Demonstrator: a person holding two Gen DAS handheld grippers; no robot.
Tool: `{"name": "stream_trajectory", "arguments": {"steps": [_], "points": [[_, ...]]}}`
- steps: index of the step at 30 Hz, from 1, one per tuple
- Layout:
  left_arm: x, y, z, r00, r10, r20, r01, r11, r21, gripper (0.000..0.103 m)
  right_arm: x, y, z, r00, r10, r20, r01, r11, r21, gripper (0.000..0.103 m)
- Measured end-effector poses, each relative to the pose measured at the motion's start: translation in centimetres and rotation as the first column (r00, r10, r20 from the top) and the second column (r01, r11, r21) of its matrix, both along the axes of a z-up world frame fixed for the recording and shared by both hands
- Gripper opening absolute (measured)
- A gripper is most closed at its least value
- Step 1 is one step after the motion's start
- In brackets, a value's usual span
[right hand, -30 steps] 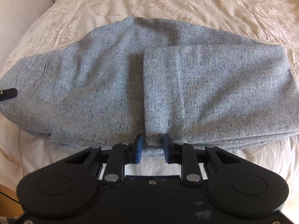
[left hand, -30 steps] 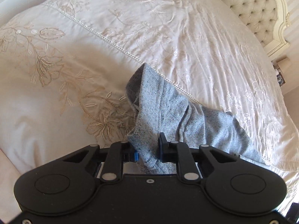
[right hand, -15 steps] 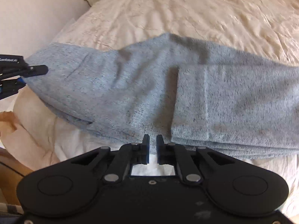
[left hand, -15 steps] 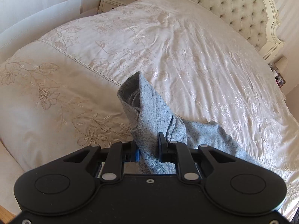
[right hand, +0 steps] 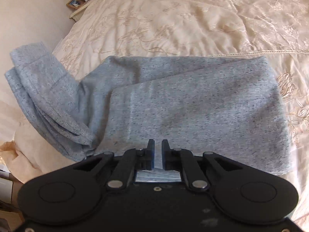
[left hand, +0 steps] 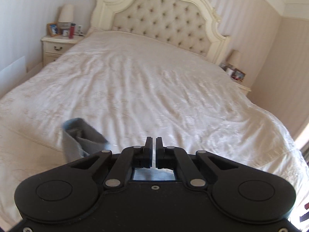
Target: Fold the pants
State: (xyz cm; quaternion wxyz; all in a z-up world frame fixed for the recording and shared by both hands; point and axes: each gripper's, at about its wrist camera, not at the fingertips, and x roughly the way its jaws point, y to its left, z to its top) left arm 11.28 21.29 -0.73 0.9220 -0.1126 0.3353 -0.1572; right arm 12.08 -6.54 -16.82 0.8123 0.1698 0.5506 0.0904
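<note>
The grey pants [right hand: 193, 104] lie folded across the near end of the bed [right hand: 193, 19], on its cream embroidered cover. Most of the fabric sits flat in a broad layered block; a folded top layer covers its right part. At the left end a narrower part [right hand: 46, 100], several layers thick, is raised and tilted, hanging off toward the bed's edge. In the left wrist view only that raised end [left hand: 81, 139] shows, blurred, standing up from the cover just left of the gripper.

The right gripper [right hand: 158, 150] hangs over the near edge of the pants, its jaws nearly together with a thin gap; whether they pinch any fabric cannot be told. The left gripper [left hand: 152, 148] is up above the bed, its jaws having just closed with nothing between them, pointing toward the tufted headboard [left hand: 164, 23].

A nightstand [left hand: 58, 46] with a lamp [left hand: 66, 15], framed photos and a red bottle [left hand: 71, 30] stands left of the headboard; a second lamp [left hand: 234, 59] stands to its right
</note>
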Motion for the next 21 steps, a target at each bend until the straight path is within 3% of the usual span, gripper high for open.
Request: {"name": "stream_trajectory", "arguments": {"steps": [3, 7, 11, 14, 18, 21], "points": [[0.4, -4.2, -2.7, 0.995, -0.022, -0.095, 0.018, 0.999, -0.045, 0.004, 0.0, -2.9, 0.0, 1.0, -0.011, -0.004, 0.01, 1.0, -0.017, 0.011], [-0.2, -4.9, -6.0, 0.972, 0.055, -0.227, -0.055, 0.998, 0.007, 0.007, -0.5, -5.1, 0.6, 1.0, -0.006, 0.0, 0.006, 1.0, -0.02, 0.012], [-0.4, -0.6, -7.9, 0.934, 0.19, -0.303, -0.188, 0.981, 0.036, 0.01, -0.5, -5.7, 0.7, 1.0, 0.005, -0.007, -0.005, 1.0, 0.001, 0.012], [-1.0, 4.1, -8.0, 0.903, 0.304, -0.304, -0.302, 0.952, 0.055, 0.01, 0.3, -4.2, 0.8, 1.0, 0.03, -0.004, -0.03, 0.999, 0.011, 0.013], [-1.7, 9.1, -7.4, 0.876, 0.406, -0.259, -0.405, 0.912, 0.062, 0.044, 2.5, -0.6, 1.5, 0.997, 0.076, 0.017, -0.077, 0.996, 0.037, 0.018], [-1.9, 12.6, -8.1, 0.85, 0.463, -0.252, -0.464, 0.884, 0.057, 0.045, 4.9, 2.7, 2.2, 0.994, 0.107, 0.035, -0.109, 0.992, 0.061, 0.022]]}}
